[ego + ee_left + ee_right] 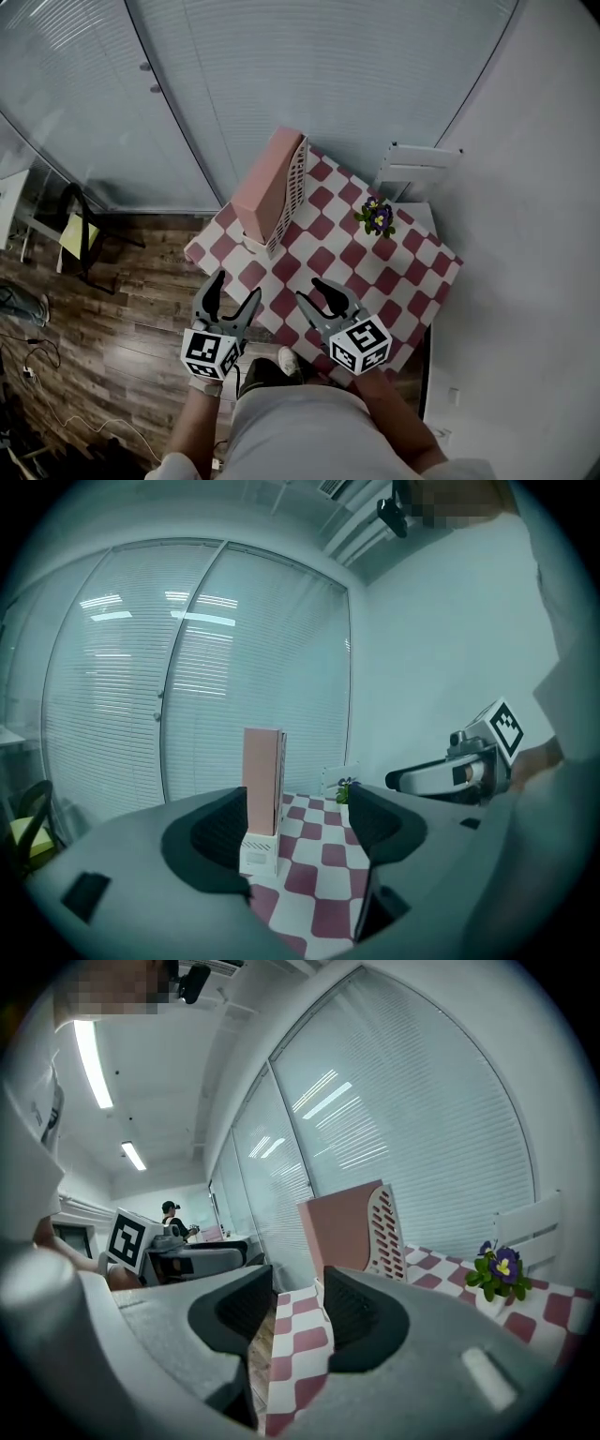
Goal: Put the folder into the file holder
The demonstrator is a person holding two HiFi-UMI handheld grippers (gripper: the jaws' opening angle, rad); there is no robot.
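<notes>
2 tools sit empty: our left gripper and right gripper hang short of the holder, jaws apart. The folder stands inside it, so we judge placing done. Next calls only for backing away.

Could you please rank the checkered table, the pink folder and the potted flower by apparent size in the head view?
1. checkered table, clearly largest.
2. pink folder; it stands up toward the camera, so it may look somewhat enlarged.
3. potted flower, clearly smallest.
</notes>
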